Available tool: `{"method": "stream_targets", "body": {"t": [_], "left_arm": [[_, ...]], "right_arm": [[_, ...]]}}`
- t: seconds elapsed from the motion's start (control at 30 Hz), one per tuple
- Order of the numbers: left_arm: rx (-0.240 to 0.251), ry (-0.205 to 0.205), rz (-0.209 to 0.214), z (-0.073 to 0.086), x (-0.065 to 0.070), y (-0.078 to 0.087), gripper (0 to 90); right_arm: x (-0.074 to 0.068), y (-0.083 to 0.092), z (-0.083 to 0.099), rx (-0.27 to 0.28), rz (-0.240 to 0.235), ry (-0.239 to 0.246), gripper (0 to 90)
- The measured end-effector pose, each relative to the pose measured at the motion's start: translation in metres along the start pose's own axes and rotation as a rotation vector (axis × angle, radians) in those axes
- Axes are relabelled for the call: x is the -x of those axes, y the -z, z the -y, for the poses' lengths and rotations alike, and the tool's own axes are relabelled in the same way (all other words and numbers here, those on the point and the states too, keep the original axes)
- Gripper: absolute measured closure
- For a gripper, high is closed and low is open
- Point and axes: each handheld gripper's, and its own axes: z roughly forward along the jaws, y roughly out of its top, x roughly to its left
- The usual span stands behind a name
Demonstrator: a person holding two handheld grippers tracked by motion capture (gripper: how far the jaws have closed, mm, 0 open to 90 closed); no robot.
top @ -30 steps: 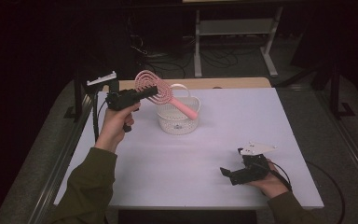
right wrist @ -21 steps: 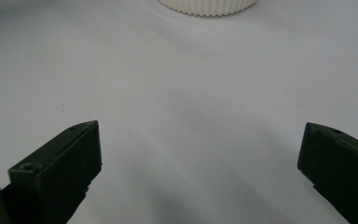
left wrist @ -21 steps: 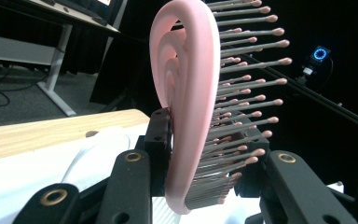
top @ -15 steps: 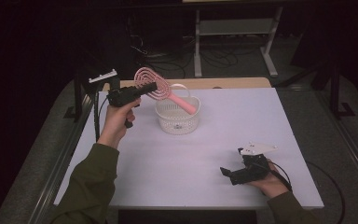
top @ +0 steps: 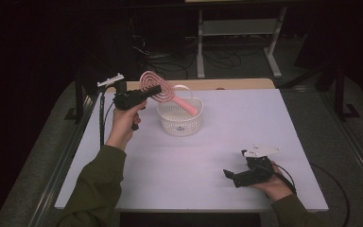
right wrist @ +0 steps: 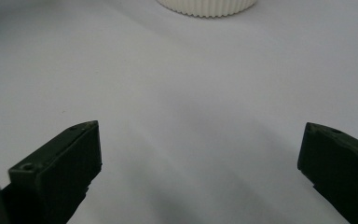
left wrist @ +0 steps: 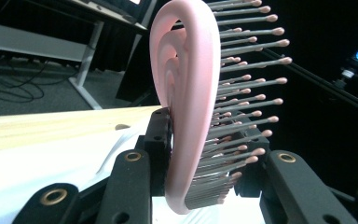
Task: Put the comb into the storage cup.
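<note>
Upper left of the high view, the left gripper (top: 157, 90) clamped the oval head of a pink hairbrush (top: 154, 86), whose handle slanted down into the white basket (top: 180, 124) just right of it. In the left gripper view the jaws pinched the brush (left wrist: 189, 116) edgewise, bristles pointing right. At lower right, the right gripper (top: 230, 176) rested on the white table (top: 246, 123), jaws spread wide, holding nothing.

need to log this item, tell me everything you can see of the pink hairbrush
The pink hairbrush looks like smooth plastic: an oval head of nested rings, grey bristles with pink ball tips, and a straight handle. It is tilted, handle end down inside the white basket, head raised up and left. The left tongs are shut on the head.
</note>
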Motion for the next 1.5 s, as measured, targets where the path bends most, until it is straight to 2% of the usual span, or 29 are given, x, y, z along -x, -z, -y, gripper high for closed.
{"method": "stream_targets", "body": {"t": [0.27, 0.6, 0.9, 1.13, 1.5], "left_arm": [[-0.015, 0.026, -0.040, 0.014, -0.009, -0.006, 64.9], [-0.033, 0.054, -0.058, 0.028, -0.015, -0.013, 64.8], [-0.061, 0.049, -0.077, 0.037, -0.015, -0.022, 64.8], [-0.071, 0.061, -0.082, 0.043, -0.015, -0.027, 64.7], [-0.082, 0.064, -0.087, 0.046, -0.018, -0.027, 64.4]], "right_arm": [[0.000, 0.000, 0.000, 0.001, -0.001, 0.001, 0.0], [0.000, 0.000, 0.000, 0.003, -0.003, 0.003, 0.0], [-0.001, 0.000, 0.000, 0.004, -0.004, 0.002, 0.0], [-0.001, 0.000, 0.000, 0.006, -0.004, 0.001, 0.0], [-0.001, 0.000, 0.000, 0.005, -0.004, 0.002, 0.0]]}}
